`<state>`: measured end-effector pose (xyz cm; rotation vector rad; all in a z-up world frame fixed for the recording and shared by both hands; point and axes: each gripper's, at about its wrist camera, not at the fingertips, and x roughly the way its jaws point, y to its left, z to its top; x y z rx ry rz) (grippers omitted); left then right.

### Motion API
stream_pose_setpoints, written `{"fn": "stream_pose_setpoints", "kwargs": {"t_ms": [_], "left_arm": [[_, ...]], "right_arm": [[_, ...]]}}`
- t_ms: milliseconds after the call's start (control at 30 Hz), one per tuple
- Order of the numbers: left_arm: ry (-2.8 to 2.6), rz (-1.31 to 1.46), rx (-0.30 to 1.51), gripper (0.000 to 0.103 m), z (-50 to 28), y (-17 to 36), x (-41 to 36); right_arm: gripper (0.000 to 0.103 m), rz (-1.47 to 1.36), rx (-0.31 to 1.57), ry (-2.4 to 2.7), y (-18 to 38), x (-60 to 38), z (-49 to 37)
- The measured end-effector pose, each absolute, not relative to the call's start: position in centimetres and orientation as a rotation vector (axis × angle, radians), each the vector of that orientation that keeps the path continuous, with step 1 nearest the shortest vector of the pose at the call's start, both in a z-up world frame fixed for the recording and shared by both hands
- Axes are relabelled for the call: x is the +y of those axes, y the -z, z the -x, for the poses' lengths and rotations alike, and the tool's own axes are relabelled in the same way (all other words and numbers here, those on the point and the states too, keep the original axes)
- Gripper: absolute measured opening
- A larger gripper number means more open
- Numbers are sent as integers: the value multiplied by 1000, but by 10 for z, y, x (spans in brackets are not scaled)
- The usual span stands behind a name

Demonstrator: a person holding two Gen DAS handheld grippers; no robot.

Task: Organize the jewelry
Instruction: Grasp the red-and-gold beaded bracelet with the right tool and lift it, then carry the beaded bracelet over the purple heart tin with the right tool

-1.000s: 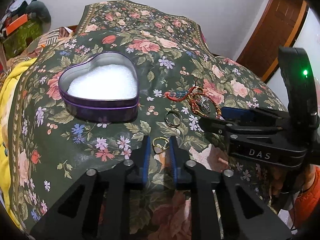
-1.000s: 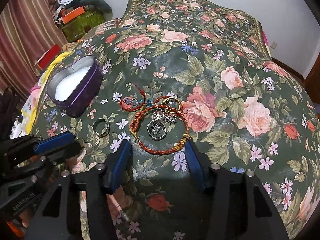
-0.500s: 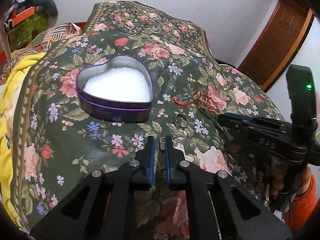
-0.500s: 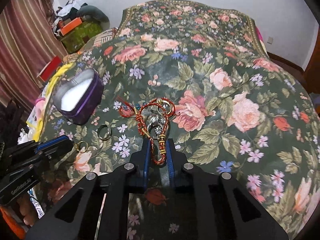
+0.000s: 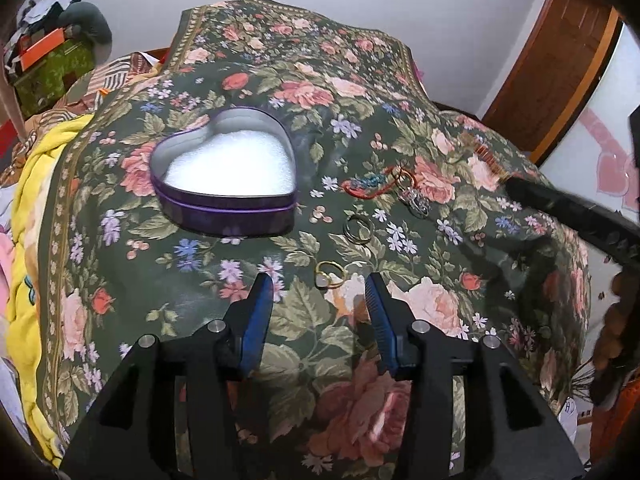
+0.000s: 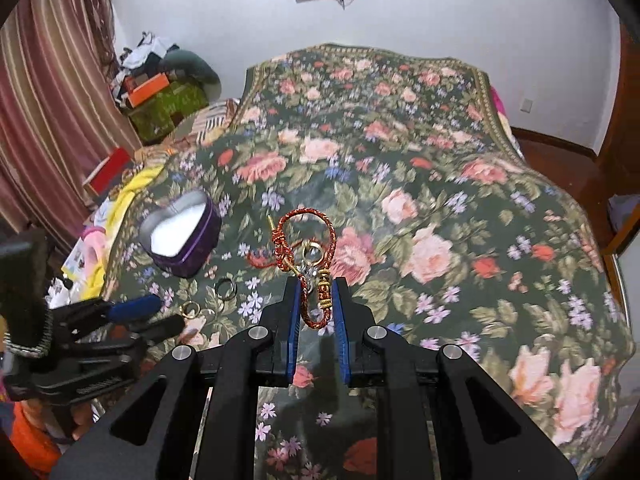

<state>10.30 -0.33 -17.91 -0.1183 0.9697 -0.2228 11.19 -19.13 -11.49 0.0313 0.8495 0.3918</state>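
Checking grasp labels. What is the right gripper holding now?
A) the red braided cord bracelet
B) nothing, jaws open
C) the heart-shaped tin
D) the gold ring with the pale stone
A: the right gripper has its blue pads closed on the red braided cord bracelet, raised above the floral bedspread.

A floral bedspread [image 5: 360, 92] covers the bed, with a yellow blanket [image 5: 28, 208] bunched along its left edge. A striped curtain [image 6: 44, 120] hangs beside a green box [image 6: 168, 108], and a brown wooden door [image 5: 552, 60] stands at right.
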Motion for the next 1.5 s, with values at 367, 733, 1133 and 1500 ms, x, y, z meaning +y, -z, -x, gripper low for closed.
{"fn": "stream_pose_setpoints", "kwargs": {"t_ms": [367, 733, 1133, 1500], "left_arm": [[201, 71, 957, 15, -112, 189, -15], [181, 116, 918, 7, -105, 171, -1], [110, 120, 749, 7, -97, 112, 30], [55, 127, 636, 7, -96, 76, 58]], "right_arm": [[14, -52, 798, -383, 100, -204, -104], [14, -48, 779, -403, 95, -198, -98], [14, -30, 719, -486, 75, -161, -101], [14, -19, 667, -569, 59, -120, -109]]}}
